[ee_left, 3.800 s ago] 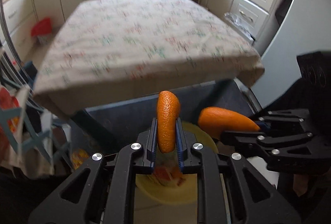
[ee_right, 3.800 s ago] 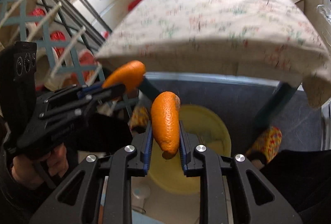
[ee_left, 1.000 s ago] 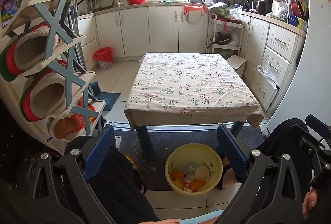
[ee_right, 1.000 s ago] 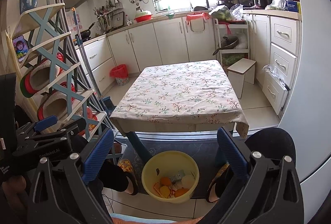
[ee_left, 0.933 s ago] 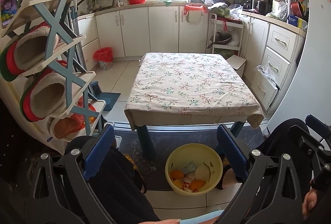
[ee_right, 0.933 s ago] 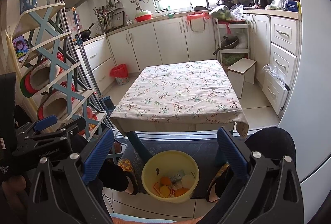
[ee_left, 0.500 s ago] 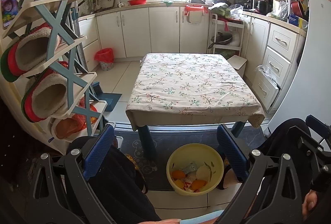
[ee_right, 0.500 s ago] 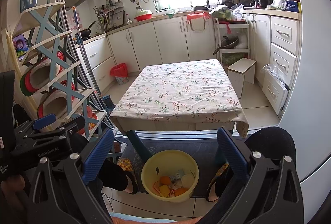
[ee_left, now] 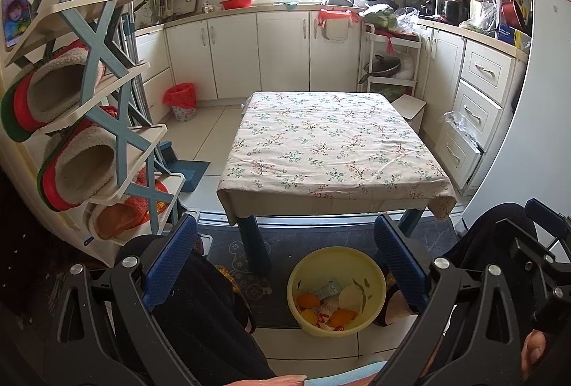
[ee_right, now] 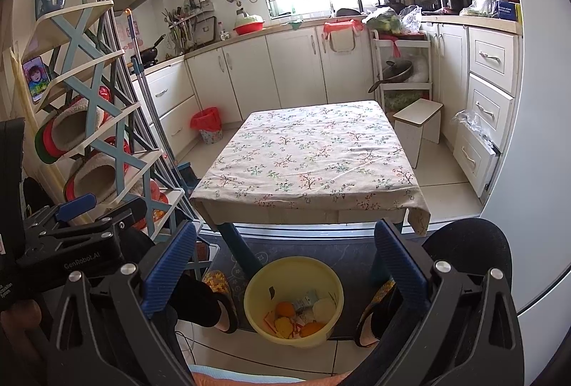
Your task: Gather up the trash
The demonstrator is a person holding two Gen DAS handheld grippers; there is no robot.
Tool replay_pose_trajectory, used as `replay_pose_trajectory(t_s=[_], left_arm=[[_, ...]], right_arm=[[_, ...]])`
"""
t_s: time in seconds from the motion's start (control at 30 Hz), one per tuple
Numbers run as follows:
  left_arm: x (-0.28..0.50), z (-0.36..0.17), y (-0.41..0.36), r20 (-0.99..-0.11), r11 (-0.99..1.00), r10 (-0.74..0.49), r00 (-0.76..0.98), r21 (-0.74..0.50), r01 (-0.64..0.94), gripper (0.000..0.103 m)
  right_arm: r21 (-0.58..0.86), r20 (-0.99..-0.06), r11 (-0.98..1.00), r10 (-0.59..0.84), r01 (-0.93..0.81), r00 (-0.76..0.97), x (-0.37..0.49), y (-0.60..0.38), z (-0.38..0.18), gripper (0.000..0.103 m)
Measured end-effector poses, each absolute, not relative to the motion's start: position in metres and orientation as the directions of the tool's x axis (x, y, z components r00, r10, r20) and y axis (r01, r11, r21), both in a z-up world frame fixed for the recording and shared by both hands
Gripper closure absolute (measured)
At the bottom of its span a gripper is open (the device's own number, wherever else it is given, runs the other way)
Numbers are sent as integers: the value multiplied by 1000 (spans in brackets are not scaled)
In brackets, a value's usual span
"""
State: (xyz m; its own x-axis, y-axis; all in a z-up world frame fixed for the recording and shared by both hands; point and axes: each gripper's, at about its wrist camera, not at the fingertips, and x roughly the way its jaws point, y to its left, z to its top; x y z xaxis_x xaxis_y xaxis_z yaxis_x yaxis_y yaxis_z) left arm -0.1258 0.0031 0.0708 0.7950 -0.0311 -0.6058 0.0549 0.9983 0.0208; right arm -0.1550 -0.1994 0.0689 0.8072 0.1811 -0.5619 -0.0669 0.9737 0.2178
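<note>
A yellow bucket (ee_left: 371,273) stands on the floor in front of the low table, with orange peels (ee_left: 307,300) and scraps of wrapper inside. It also shows in the right wrist view (ee_right: 260,279) with peels (ee_right: 285,309) in it. My left gripper (ee_left: 285,254) is open and empty, held high above the bucket. My right gripper (ee_right: 285,254) is open and empty too. The left gripper's body (ee_right: 71,243) shows at the left of the right wrist view.
A low table with a floral cloth (ee_left: 328,150) stands behind the bucket. A shoe rack with slippers (ee_left: 71,136) is at the left. Kitchen cabinets (ee_left: 278,54) line the back, drawers (ee_left: 474,107) the right. A small red bin (ee_left: 182,100) stands by the cabinets. The person's legs and feet flank the bucket.
Earlier both grippers were shut on orange peels just above the bucket. Now both are open, empty and raised, and the peels lie in the bucket. In the last second almost nothing has moved.
</note>
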Motion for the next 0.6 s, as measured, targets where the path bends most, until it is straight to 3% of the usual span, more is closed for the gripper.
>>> replay_pose_trajectory(t_s=[0.6], left_arm=[[-126,71,2,-607,998,-29,794,21,53,8]], right_arm=[[218,-564,974,180,-65,806,-155,-198,69,7]])
